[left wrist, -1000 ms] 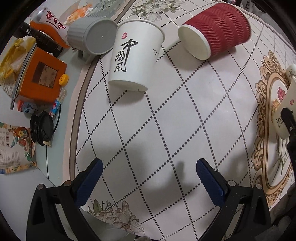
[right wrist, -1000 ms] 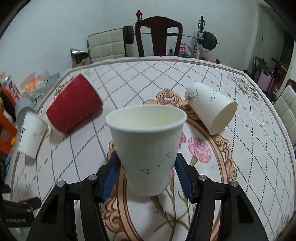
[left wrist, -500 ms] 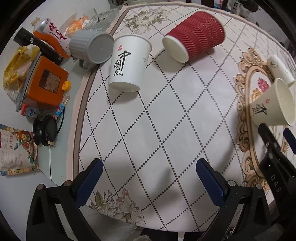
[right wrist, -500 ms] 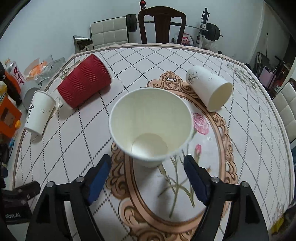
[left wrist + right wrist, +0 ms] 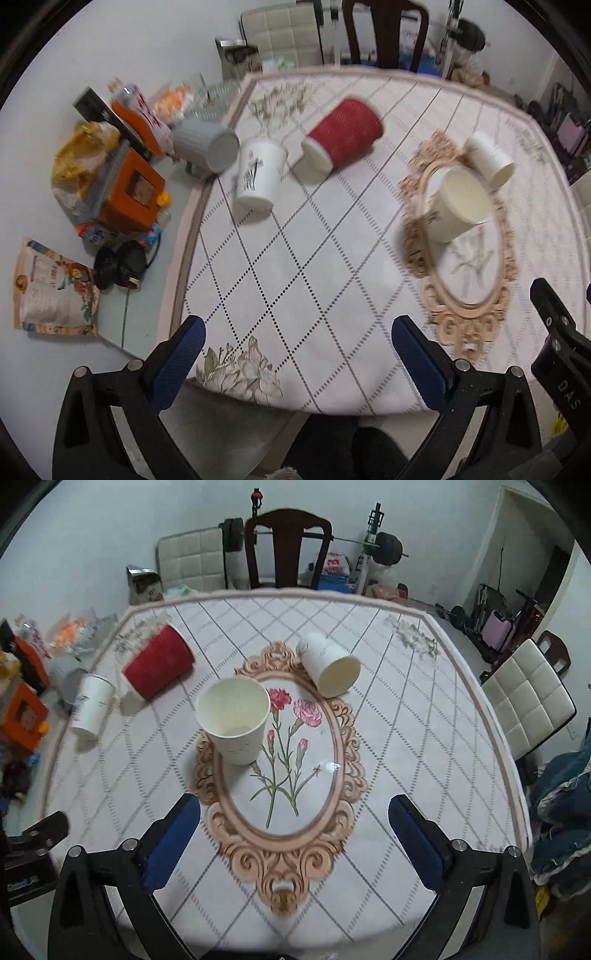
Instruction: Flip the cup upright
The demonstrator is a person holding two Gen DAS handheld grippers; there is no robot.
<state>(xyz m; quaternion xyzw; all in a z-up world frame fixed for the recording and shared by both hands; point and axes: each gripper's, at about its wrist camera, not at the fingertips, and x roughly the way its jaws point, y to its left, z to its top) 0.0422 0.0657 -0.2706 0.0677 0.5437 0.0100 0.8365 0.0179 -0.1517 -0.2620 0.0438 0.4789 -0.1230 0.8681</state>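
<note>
A plain white paper cup [image 5: 234, 720] stands upright, mouth open upward, on the left edge of the oval floral medallion [image 5: 280, 853] printed on the bench cover. Its inside is bare and cream-coloured; small dark marks show low on its wall. It is well apart from both sets of jaws.

The left wrist view is smeared by motion: the print on the white cup [image 5: 258, 173] lying on the table cannot be read, and the red cup [image 5: 341, 134] has soft edges. The right gripper [image 5: 561, 354] is cut off by that picture's right edge, so its jaws cannot be judged there. The clutter [image 5: 26, 686] left of the table is cropped and blurred in the right wrist view.
</note>
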